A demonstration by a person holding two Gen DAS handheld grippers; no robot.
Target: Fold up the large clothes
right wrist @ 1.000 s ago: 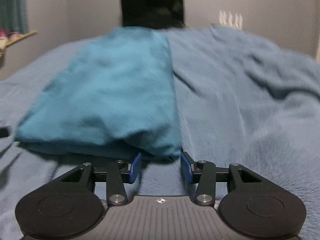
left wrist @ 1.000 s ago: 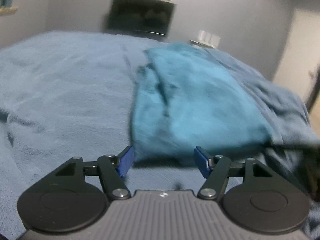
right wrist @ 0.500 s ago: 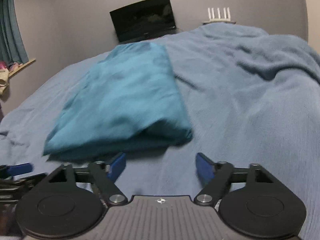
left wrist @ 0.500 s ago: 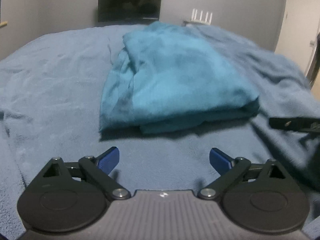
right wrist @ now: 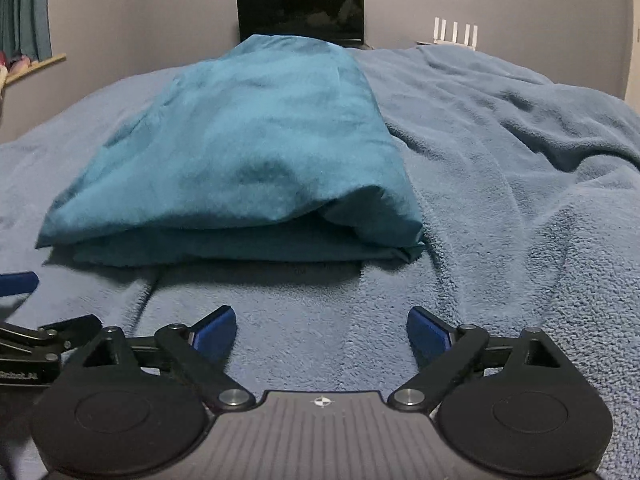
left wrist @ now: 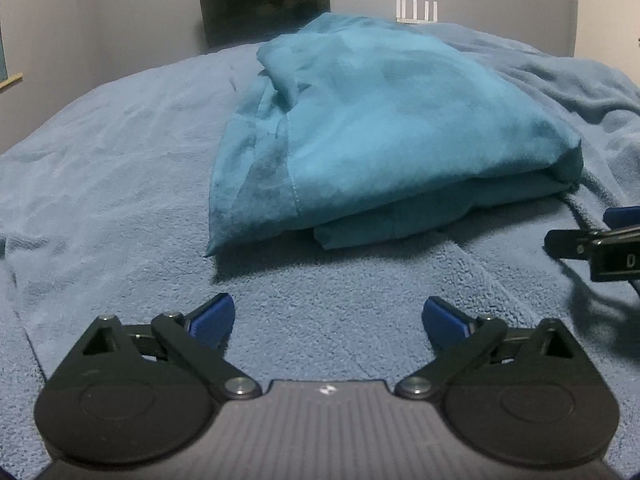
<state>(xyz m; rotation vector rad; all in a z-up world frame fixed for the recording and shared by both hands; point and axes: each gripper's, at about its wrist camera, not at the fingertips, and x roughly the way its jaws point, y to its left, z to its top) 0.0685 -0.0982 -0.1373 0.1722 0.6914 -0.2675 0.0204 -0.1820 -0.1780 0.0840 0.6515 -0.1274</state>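
The teal garment (left wrist: 384,128) lies folded on the bed (left wrist: 100,160), a stack of several layers with its near edge facing both cameras. In the right wrist view the top layer curls over at the near right corner and the lower layers show beneath it, fairly even along the near edge. In the left wrist view the left side is less tidy: a hemmed flap hangs past the stack and a bunched ridge runs toward the far end.

The left gripper (left wrist: 326,318) sits near, clear of the garment, with bare blanket between its fingers (left wrist: 212,316). They stand wide, having just been opening, and hold nothing. The right gripper (right wrist: 322,326) is likewise set back from the near edge, its fingers (right wrist: 216,326) spread wide after just opening, nothing between them. Each gripper shows at the edge of the other's view, so the two sit side by side.

As a judgement, the folding looks largely done: the garment is a compact packet and both grippers have let go. What may remain is one more fold to shorten it, or squaring the loose left flap.

Farther off, a dark screen (right wrist: 300,6) stands against the far wall, with a white router (right wrist: 454,32) to its right.
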